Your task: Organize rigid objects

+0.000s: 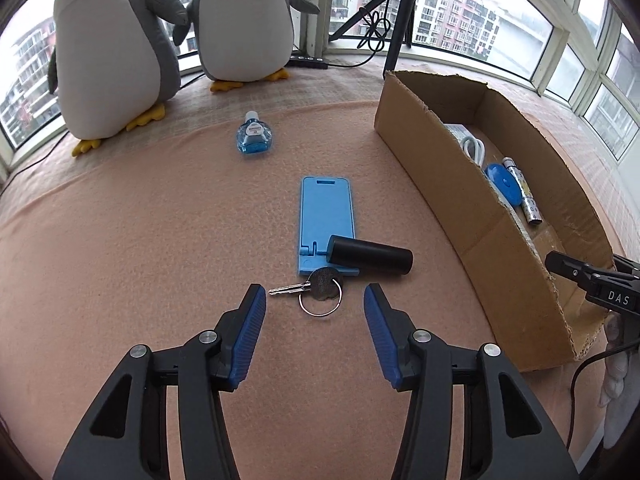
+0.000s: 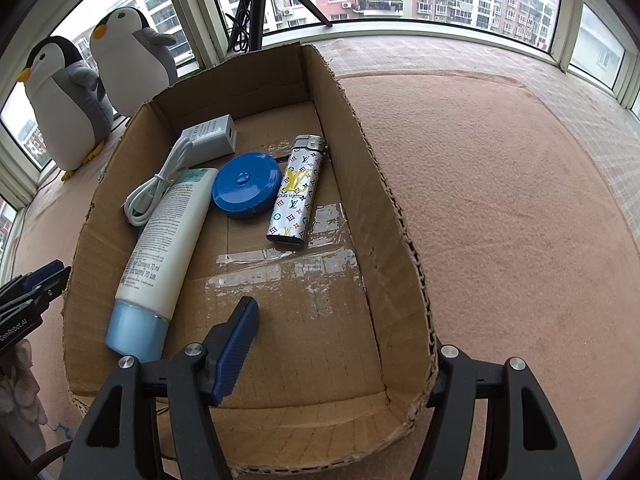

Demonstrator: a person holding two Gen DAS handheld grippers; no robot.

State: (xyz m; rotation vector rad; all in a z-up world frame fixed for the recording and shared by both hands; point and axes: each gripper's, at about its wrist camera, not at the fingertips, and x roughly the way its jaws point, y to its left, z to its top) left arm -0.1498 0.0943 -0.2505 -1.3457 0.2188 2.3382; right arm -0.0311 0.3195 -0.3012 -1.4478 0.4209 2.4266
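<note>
The left gripper (image 1: 315, 300) hangs over the peach-coloured blanket (image 1: 140, 232) with its blue-padded jaws spread and nothing between the pads; a key (image 1: 298, 287) on a ring lies on the cloth just beyond the tips. The key's long axis runs left to right, its blade pointing left and its round head to the right, where the wire ring (image 1: 321, 304) loops toward the near side. Just beyond the key lies a flat blue phone stand (image 1: 326, 216), its long axis running near to far, and a black cylinder (image 1: 370, 258) rests across the stand's near right corner, its length running left to right with a slight tilt. Farther off, a small blue bottle (image 1: 254, 136) lies with its white cap pointing away, toward two plush penguins (image 1: 116, 48) by the window. To the right stands an open cardboard box (image 1: 472, 216). The right gripper (image 2: 344, 340) straddles the near right wall of this box, one finger inside and the other outside; whether the pads press on the cardboard cannot be told. Inside the box lie a white tube (image 2: 164, 240) with its blue cap toward the near side, a round blue case (image 2: 246, 184), a patterned lighter (image 2: 296, 192) lying near to far, a white charger (image 2: 210, 136) and a coiled white cable (image 2: 156, 188).
</note>
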